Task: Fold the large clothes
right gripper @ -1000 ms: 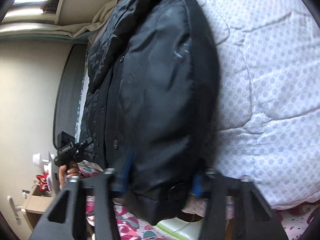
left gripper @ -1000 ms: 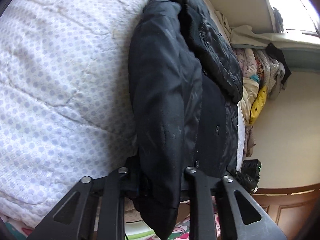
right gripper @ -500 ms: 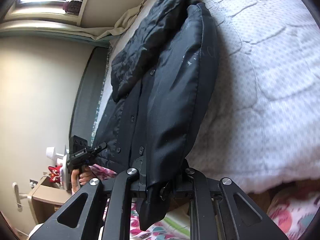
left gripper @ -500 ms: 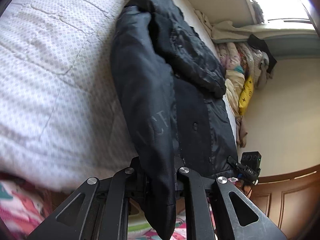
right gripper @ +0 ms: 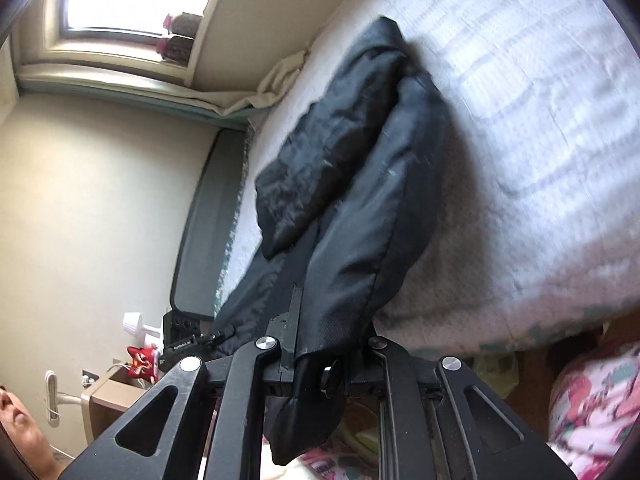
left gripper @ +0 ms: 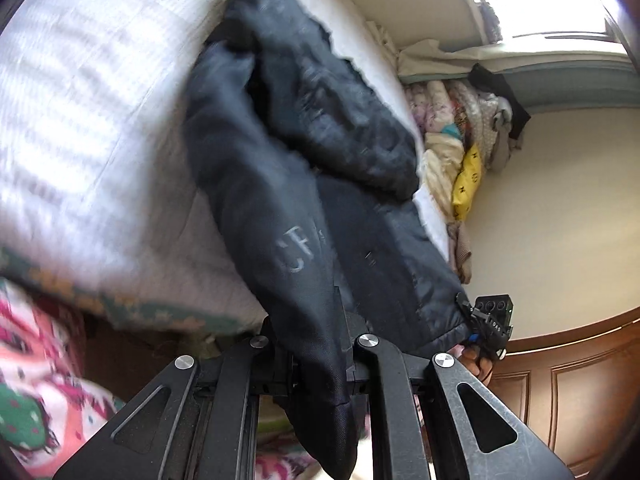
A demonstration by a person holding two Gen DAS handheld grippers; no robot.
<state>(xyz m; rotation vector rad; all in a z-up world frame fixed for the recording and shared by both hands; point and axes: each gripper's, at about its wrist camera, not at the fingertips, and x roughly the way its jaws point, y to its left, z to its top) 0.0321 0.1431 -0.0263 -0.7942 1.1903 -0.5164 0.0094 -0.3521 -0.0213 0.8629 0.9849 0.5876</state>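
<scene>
Pinching the black coat's (left gripper: 280, 184) hem corners, left gripper (left gripper: 316, 364) and right gripper (right gripper: 320, 364) hold it over the bed (right gripper: 540, 120) edge.

We have pulled the coat (left gripper: 280, 184) back off the bed (left gripper: 88, 128); its hem now hangs past the mattress edge. Both our tongs (left gripper: 320, 364) (right gripper: 316, 368) have drawn away, and more of the room shows.

Jacket (left gripper: 280, 184): black, pale grey lettering on one panel. Quilt (left gripper: 80, 128): white, small lilac dot pattern, blurred. Sheet (left gripper: 36, 380): pink, red-green print. Cushion (left gripper: 468, 184): yellow, dark marks. Wall (right gripper: 100, 200): cream. Cabinet (left gripper: 560, 392): brown wood.
</scene>
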